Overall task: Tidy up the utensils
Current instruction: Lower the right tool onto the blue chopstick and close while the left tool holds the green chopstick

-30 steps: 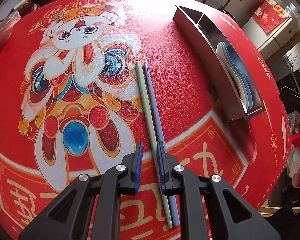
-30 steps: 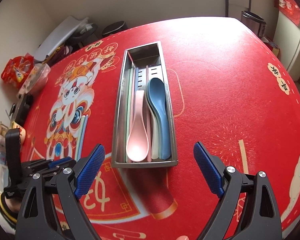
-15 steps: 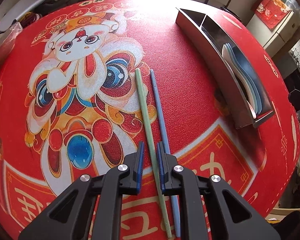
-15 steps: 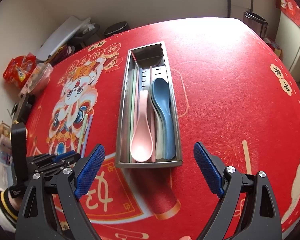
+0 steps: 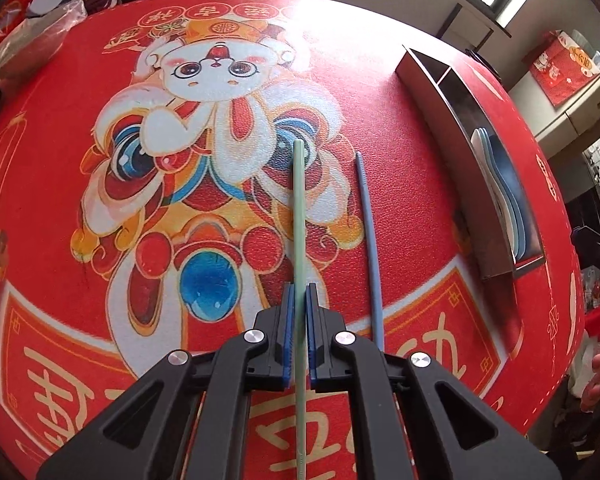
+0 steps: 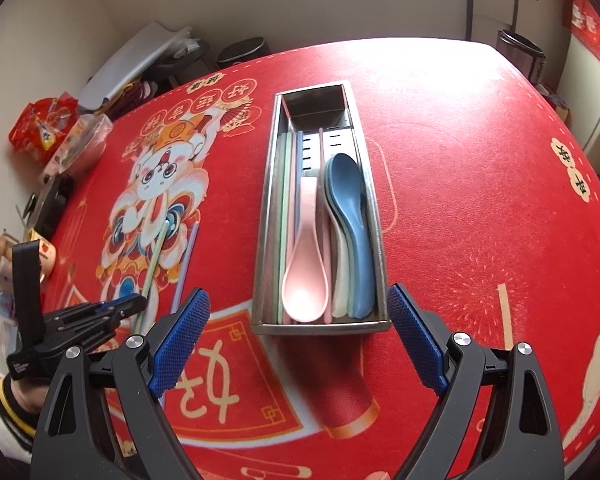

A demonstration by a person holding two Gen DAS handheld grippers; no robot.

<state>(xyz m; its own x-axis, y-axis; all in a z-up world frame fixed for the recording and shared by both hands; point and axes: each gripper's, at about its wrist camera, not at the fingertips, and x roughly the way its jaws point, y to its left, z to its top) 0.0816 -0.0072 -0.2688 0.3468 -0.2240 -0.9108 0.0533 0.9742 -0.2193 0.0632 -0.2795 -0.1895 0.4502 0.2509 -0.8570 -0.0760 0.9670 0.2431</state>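
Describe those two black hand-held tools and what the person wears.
Both the left gripper and the right gripper are black plastic frames with triangular cut-outs, silver pivot bolts and blue textured pads lining the jaws. A cream knitted cuff with dark and yellow stripes shows at the wrist.

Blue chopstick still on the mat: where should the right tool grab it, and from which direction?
Take the blue chopstick near its thicker near end, from straight above, pads either side of the shaft. It lies flat on the mat, apart from the green chopstick in the left tool, so there's room on both sides.
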